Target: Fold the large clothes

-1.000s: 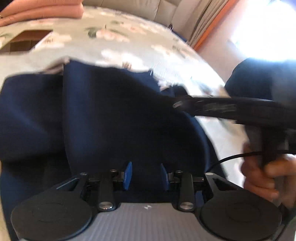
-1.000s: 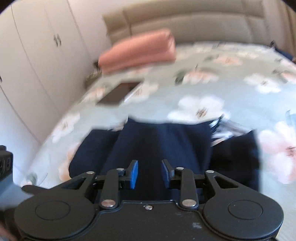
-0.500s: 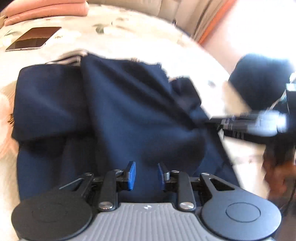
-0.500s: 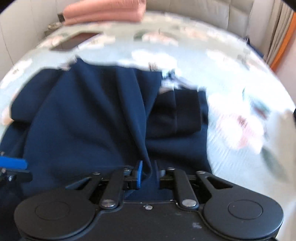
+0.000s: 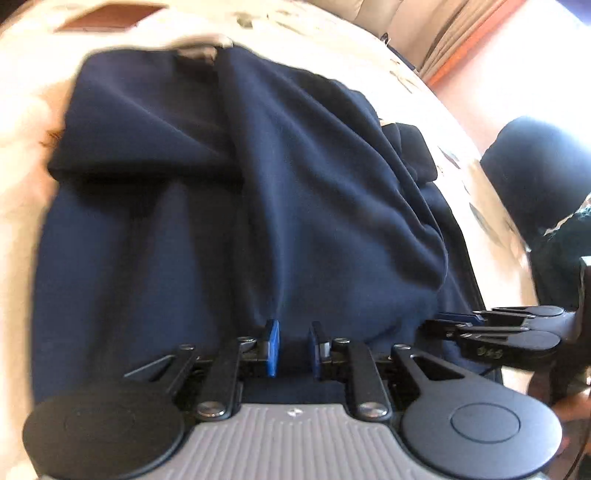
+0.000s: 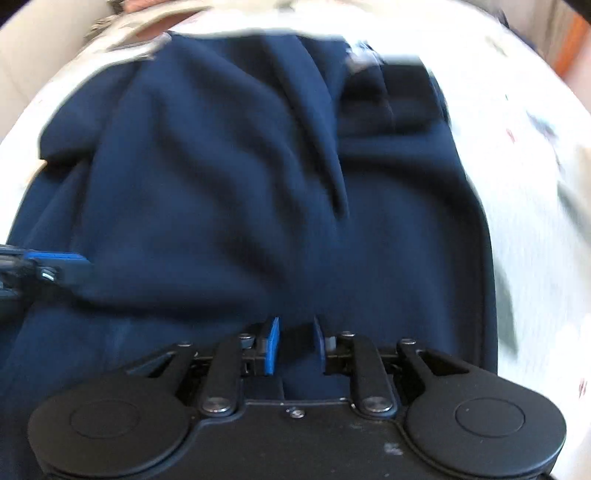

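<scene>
A large navy blue garment [image 5: 236, 206] lies rumpled on the bed, with folds running lengthwise; it fills the right wrist view [image 6: 258, 192] too. My left gripper [image 5: 293, 347] is low over the garment's near edge, its blue pads a small gap apart with cloth between them. My right gripper [image 6: 295, 345] stands the same way at the near edge, with a fold of cloth between its pads. The right gripper shows side-on in the left wrist view [image 5: 491, 328]. The left gripper's tip shows at the left edge of the right wrist view [image 6: 44, 267].
The bed has a pale floral cover [image 5: 369, 62]. A dark tablet or phone [image 5: 110, 16] lies at its far end. Curtains and an orange strip [image 5: 465, 48] stand at the far right. The person's dark sleeve [image 5: 539, 173] is on the right.
Both grippers have dropped lower and closer to the garment's near edge. The right gripper's pads stand a little wider apart than half a second ago. The view is blurred by motion.
</scene>
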Available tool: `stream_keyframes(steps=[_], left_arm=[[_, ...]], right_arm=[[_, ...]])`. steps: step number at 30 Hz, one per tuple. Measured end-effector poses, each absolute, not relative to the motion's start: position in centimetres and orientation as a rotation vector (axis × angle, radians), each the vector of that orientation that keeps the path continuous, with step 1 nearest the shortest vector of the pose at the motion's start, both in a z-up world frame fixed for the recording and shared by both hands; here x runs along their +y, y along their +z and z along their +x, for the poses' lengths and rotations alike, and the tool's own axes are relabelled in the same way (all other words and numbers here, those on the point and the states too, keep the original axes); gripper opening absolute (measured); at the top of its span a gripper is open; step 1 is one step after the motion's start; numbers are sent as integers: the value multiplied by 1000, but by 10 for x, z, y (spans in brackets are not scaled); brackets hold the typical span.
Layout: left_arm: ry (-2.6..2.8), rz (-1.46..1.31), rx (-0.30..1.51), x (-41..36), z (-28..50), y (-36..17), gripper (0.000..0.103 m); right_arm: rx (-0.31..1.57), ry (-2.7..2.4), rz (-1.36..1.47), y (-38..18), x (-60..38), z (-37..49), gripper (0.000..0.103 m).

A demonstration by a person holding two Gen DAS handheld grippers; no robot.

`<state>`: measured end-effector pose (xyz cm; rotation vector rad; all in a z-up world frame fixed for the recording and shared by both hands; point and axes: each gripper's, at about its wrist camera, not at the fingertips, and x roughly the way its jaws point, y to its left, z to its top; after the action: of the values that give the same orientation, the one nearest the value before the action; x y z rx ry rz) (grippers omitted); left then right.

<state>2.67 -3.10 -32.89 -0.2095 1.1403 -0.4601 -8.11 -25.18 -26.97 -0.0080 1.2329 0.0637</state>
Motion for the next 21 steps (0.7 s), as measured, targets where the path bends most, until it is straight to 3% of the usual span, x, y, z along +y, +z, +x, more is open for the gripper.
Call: stream_keyframes(steps=[3, 4, 10, 13, 21], left_arm=[[-390, 8, 1093, -38, 2, -313, 39], [-369, 41, 1083, -38, -6, -311, 40], [-292, -161, 1228, 3, -60, -323, 38], [-265, -83, 1278, 1, -92, -334, 29], [-105, -127, 1368, 23, -144, -320, 35]], right_arm=[[1234, 22, 27, -263, -265, -98, 31], [1223, 29, 43, -259, -269, -105, 31], [1281, 45, -30, -272, -293, -158, 33], [1301, 54, -98, -273, -301, -189, 33], [1448, 36, -45, -257, -335, -236, 35]])
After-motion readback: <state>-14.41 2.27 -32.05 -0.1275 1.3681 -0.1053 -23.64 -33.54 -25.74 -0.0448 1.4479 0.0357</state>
